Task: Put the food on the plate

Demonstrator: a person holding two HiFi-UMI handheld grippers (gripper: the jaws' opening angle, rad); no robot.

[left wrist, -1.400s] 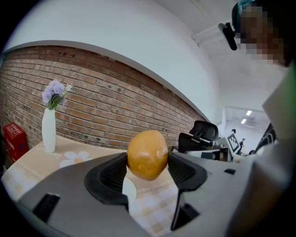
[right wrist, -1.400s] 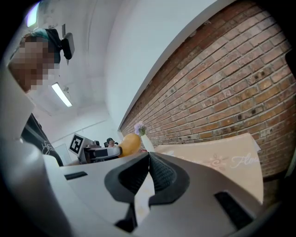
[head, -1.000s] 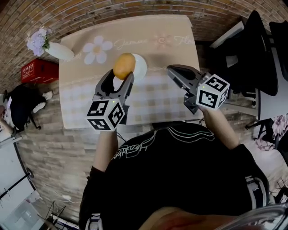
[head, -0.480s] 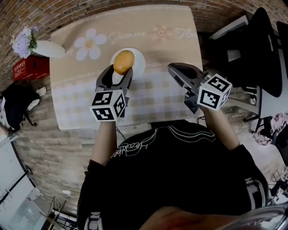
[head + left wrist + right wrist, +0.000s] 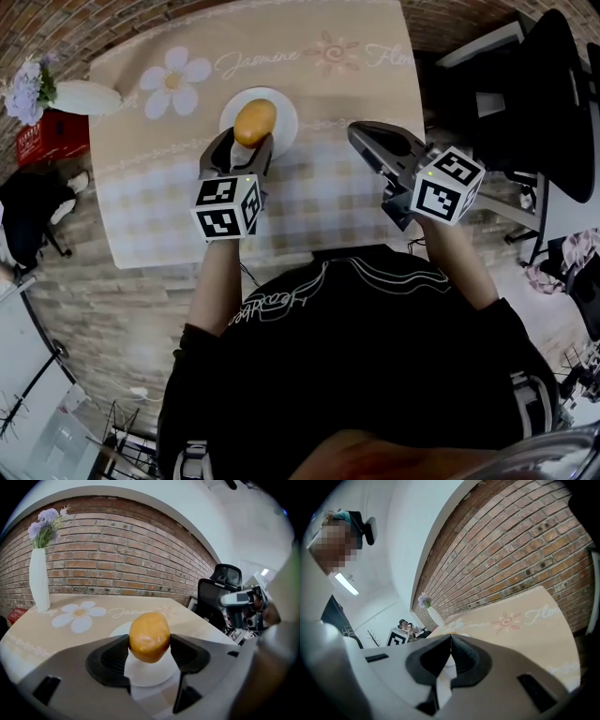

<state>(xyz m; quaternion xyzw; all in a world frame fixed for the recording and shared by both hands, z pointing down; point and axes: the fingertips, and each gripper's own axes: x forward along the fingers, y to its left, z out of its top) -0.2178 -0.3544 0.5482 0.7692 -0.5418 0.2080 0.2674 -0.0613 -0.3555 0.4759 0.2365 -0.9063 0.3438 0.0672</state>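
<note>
In the head view, the orange-yellow rounded food (image 5: 255, 121) and the left tool (image 5: 242, 142) cover the white round plate (image 5: 284, 111) from its middle to its 6 o'clock rim. Whether the food touches the plate cannot be told. The person's black-shirted torso (image 5: 375, 356) hides part of the 6 o'clock edge of the beige flowered worktop (image 5: 328, 197). In the right gripper view, the right tool (image 5: 451, 637) blocks nearly all of the plate.

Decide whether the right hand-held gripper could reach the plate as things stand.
Probably yes: bare tablecloth separates it from the plate, though the left hand-held gripper holds the food over it.
</note>
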